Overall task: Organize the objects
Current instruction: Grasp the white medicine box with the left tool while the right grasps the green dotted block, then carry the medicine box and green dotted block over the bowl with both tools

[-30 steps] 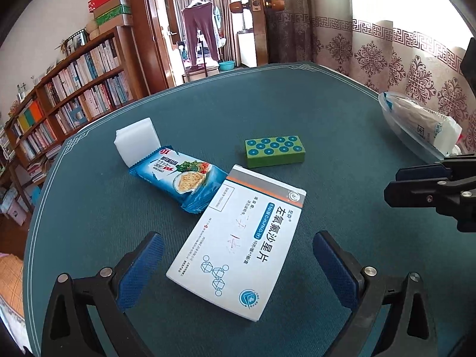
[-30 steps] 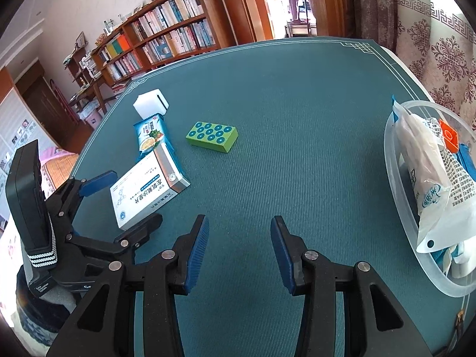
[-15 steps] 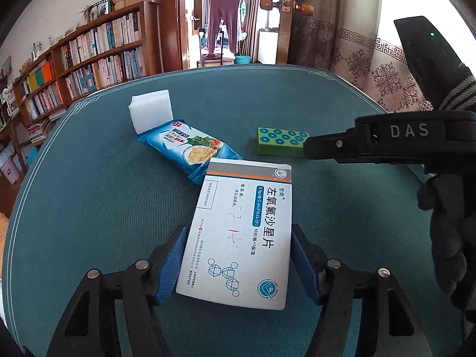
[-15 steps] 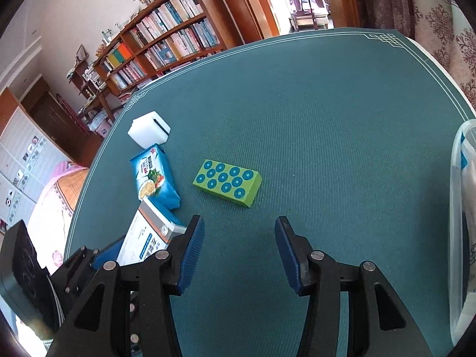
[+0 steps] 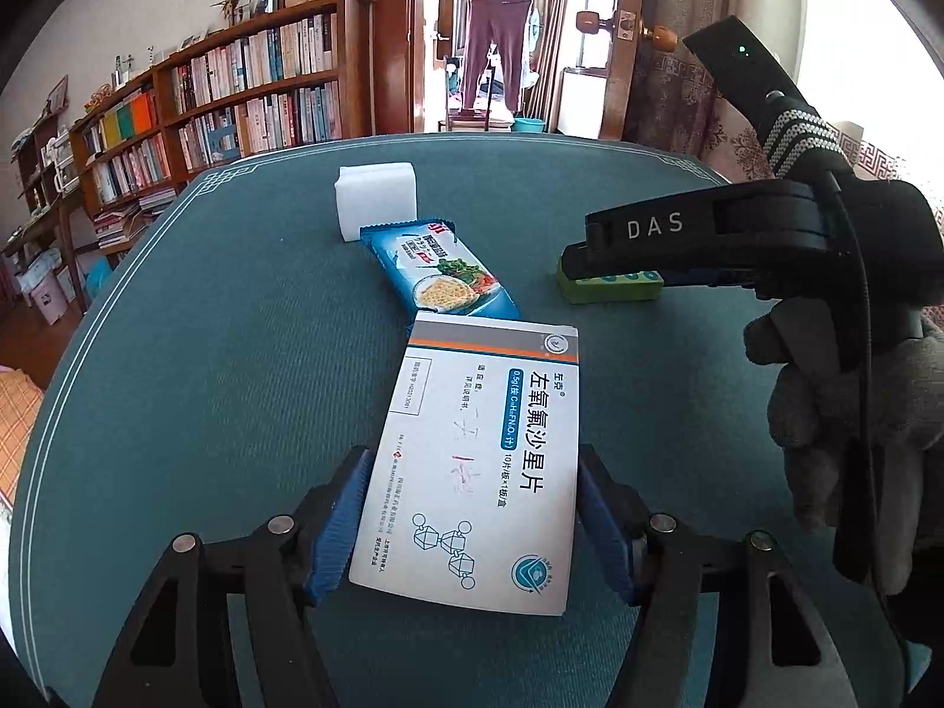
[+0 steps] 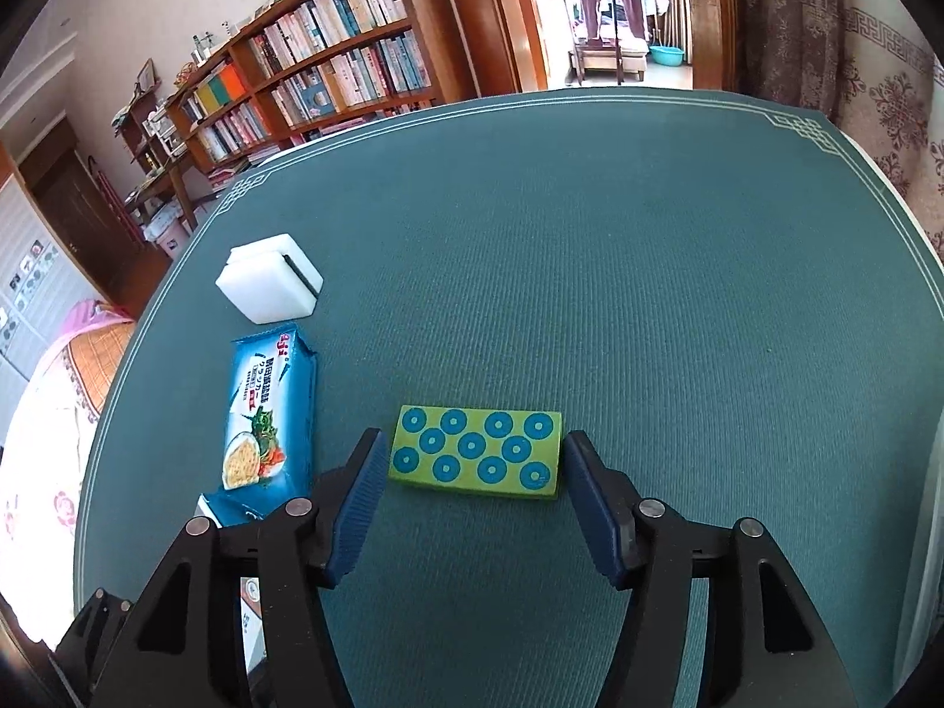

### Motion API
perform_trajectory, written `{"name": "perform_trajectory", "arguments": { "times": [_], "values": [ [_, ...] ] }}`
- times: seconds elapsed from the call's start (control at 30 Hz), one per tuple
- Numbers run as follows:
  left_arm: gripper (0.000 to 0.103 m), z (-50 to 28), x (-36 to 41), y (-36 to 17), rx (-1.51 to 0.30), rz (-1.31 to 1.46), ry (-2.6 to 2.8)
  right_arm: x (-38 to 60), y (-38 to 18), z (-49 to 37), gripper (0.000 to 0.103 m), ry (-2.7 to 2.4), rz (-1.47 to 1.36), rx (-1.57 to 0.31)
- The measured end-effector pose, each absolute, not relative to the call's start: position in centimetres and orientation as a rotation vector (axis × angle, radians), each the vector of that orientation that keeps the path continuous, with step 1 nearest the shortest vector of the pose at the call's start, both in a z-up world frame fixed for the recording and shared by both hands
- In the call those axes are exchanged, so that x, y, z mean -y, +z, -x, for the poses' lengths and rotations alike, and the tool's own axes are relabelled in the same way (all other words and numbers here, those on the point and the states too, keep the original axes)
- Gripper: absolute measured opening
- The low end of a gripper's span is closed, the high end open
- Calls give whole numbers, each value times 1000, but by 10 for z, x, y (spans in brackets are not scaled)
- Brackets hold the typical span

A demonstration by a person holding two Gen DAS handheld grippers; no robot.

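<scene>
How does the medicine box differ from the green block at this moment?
The medicine box is white, thin and printed with text; the green block is thicker and covered in blue dots. The left gripper has its fingers against the box's long edges; the right gripper straddles the block with gaps showing. Both lie flat on the table.

Table: matt teal cloth with a fine ribbed weave. Medicine box: smooth white printed card; cracker packet: glossy blue plastic film; green block: smooth, matt, dotted top; white block: matt, foam-like. Gripper pads: ridged blue plastic on matt black frames with metal screws.
</scene>
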State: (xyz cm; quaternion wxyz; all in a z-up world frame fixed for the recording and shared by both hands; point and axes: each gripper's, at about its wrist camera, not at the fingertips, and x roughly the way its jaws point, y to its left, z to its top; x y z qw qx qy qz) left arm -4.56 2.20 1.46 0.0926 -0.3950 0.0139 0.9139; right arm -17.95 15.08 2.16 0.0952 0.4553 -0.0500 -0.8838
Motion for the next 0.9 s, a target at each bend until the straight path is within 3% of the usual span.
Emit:
{"name": "perform_trajectory", "arguments": {
  "times": [0.37,0.9],
  "values": [
    [71,49,-19,11,-9,1196,2700,-126,15,167,65,-2687,-1320,-126],
    [69,38,-21,17,-35,1135,2708,-169,44,104,65,-2711,-1244,-63]
  ]
}}
